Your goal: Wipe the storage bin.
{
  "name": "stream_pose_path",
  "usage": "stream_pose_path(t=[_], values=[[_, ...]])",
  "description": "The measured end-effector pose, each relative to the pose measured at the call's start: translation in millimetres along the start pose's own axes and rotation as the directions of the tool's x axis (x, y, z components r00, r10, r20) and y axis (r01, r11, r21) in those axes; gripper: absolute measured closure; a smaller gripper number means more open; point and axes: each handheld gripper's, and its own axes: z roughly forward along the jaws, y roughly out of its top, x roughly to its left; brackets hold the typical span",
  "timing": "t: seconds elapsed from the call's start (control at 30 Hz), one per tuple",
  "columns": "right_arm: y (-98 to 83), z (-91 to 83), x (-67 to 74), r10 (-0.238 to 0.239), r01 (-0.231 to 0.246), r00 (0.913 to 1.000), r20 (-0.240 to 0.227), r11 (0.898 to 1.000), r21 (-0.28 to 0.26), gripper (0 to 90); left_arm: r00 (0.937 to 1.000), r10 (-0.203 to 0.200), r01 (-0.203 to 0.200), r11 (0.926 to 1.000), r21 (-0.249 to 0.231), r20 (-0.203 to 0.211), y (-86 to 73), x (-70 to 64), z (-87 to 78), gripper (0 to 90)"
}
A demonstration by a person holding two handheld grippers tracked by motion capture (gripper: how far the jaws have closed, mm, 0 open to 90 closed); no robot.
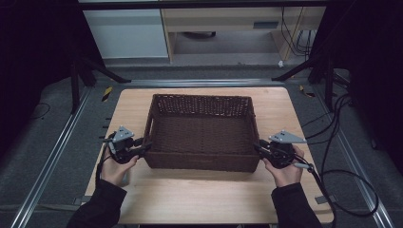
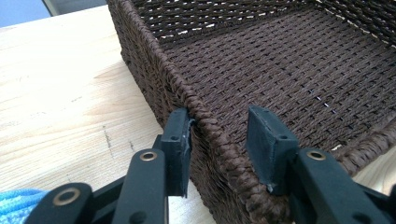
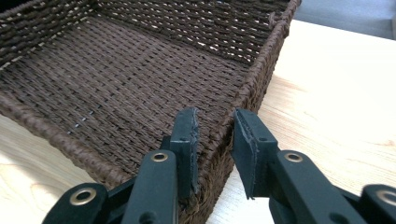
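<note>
1. The woven basket [image 1: 202, 133] sits mid-table [image 1: 199, 199]. My left gripper [image 2: 219, 135] straddles its left rim, jaws not clamped; lifting now would slip.
2. My right gripper [image 3: 215, 140] also brackets its wall loosely, so the basket could tilt.

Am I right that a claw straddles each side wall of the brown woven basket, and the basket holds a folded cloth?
Not quite. The left claw and right claw do each straddle a side wall of the brown woven basket, but the basket is empty; the high view shows its bare woven floor.
</note>
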Motion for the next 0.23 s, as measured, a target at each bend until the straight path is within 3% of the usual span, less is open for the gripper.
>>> stream_pose_path(t=[0.07, 0.23], values=[[2.2, -2.8, -1.7, 0.004, -0.004, 1.0, -0.001, 1.0, -0.013, 66.5, 0.9999, 0.01, -0.01, 0.9998, -0.019, 0.003, 0.0, 1.4, -1.3, 54.9], [7.7, -13.6, -8.3, 0.032, -0.031, 0.9994, 0.011, 0.998, -0.062, 56.9, 1.0, 0.009, -0.009, 0.995, -0.099, 0.002, 8.6, 6.3, -23.3, 46.7]])
